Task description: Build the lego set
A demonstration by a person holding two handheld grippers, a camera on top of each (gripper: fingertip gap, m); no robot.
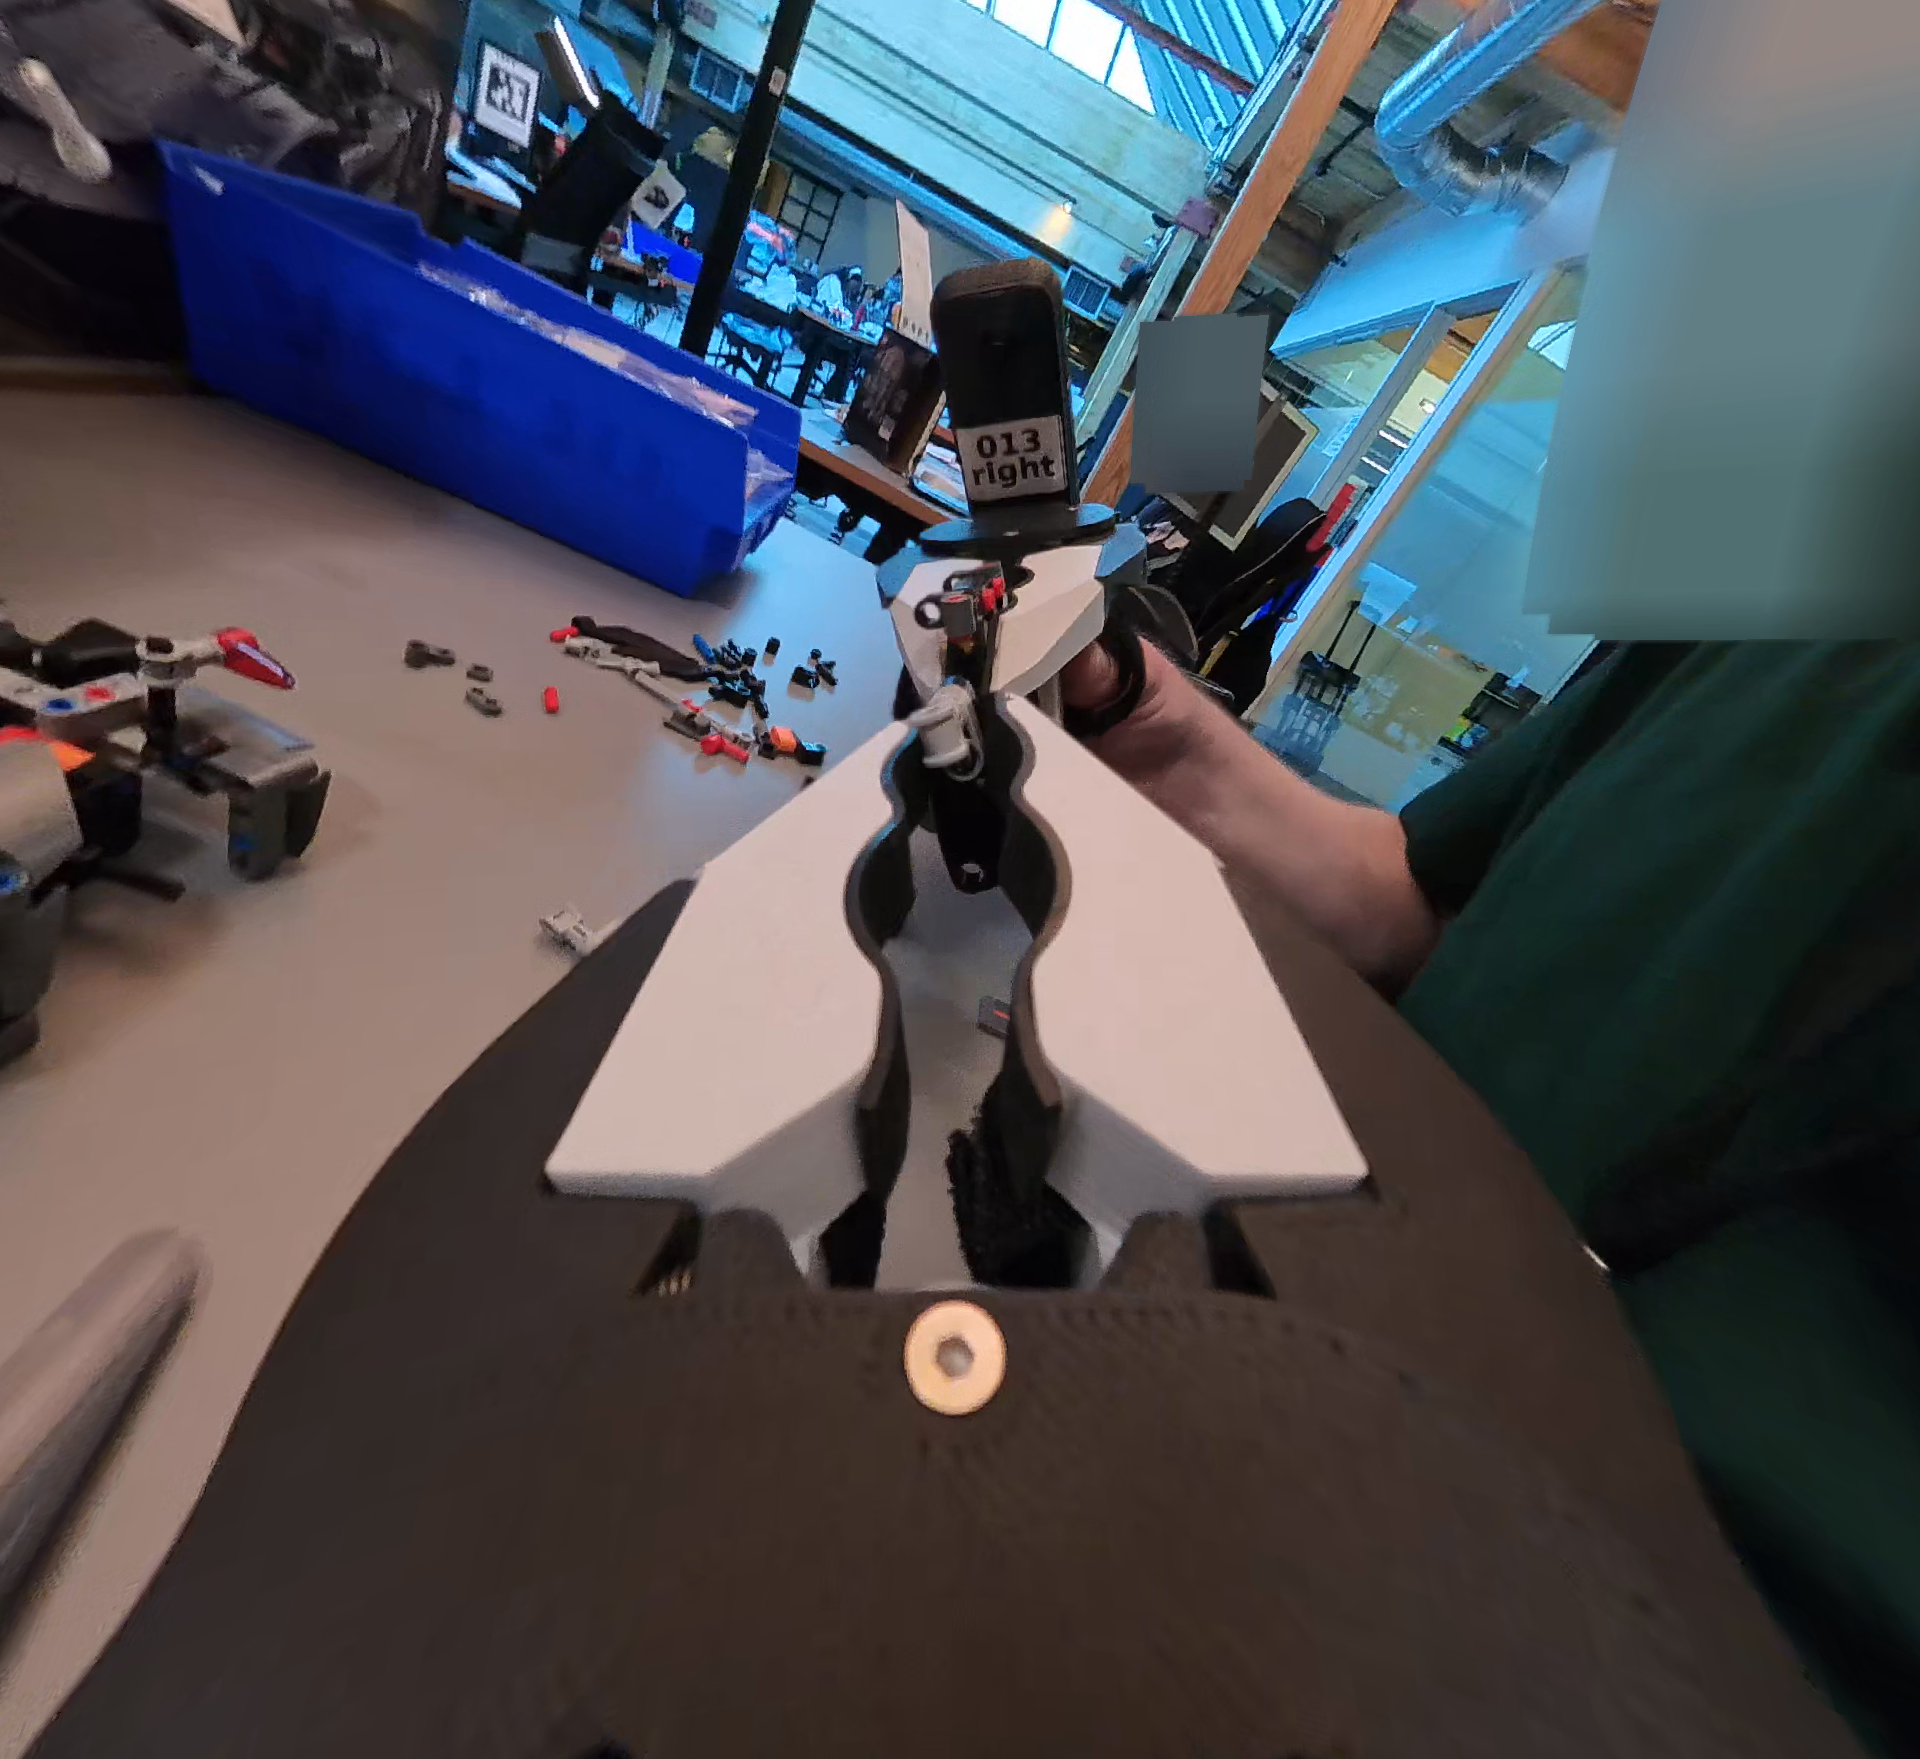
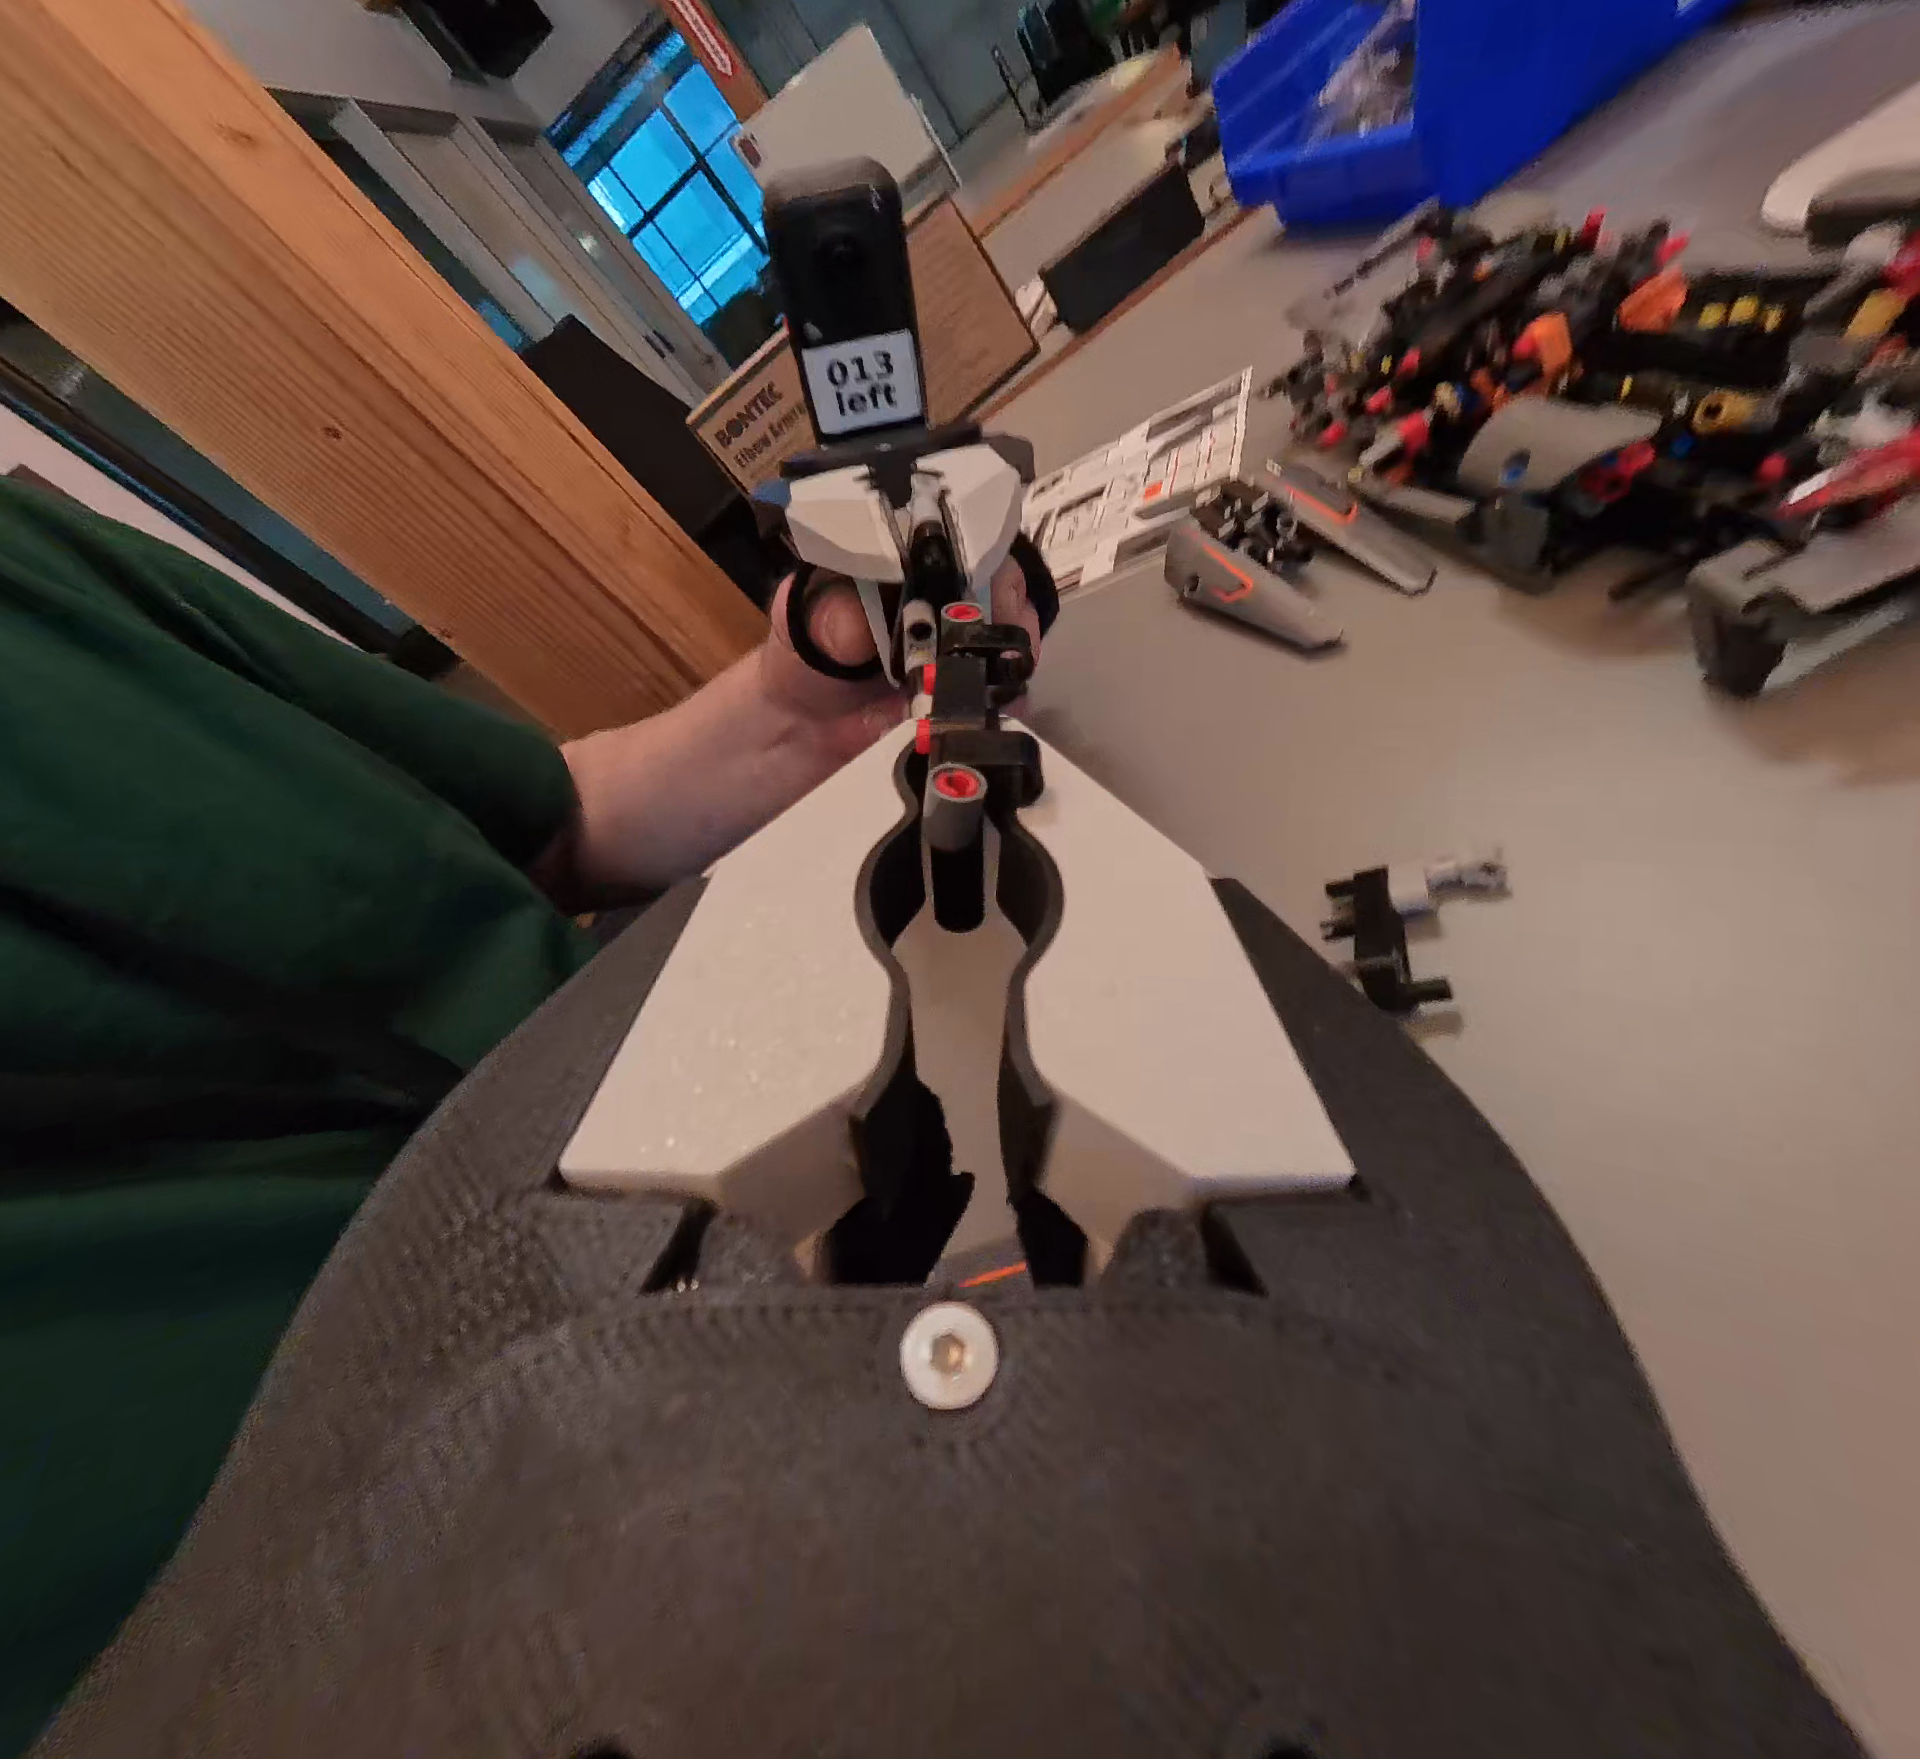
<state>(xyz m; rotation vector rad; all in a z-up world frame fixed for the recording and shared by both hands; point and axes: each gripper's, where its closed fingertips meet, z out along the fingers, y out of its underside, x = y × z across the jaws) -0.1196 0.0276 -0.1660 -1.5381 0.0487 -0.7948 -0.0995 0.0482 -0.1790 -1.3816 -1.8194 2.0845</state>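
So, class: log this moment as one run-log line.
phase: joining mid-air | left gripper: shut on small lego assembly | right gripper: shut on it too | table: big model

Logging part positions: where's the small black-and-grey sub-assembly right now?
The small sub-assembly is off the table, mid-air in both wrist views, clamped between the left gripper and right gripper, which face each other.

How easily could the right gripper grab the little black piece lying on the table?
Probably not yet: the right gripper is shut on the lego assembly. The black piece lies nearby, with nothing between them.
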